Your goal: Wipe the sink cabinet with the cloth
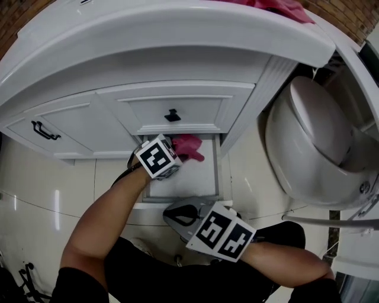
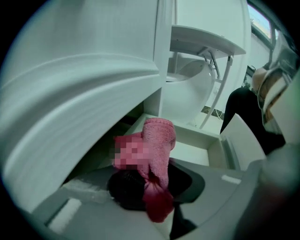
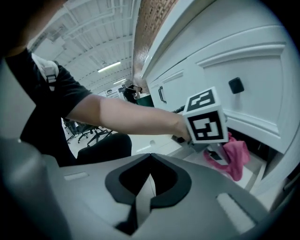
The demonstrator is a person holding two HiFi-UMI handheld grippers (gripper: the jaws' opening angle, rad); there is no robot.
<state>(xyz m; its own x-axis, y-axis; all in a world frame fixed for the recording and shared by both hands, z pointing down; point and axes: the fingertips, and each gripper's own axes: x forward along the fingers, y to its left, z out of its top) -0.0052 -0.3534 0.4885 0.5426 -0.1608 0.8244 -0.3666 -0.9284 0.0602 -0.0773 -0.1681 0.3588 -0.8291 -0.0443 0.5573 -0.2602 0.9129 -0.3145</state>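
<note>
The white sink cabinet has its bottom drawer pulled out. My left gripper reaches into that drawer and is shut on a pink cloth. In the left gripper view the cloth bulges up from between the closed jaws, over the drawer's white floor. My right gripper hangs lower, in front of the drawer, shut with nothing in it. The right gripper view shows its tips together, and the left gripper's marker cube with the cloth beyond.
A white toilet stands close on the right of the cabinet. The cabinet's left door has a black handle, and the drawer front above has a black knob. Another pink cloth lies on the countertop. The person's knees are just below.
</note>
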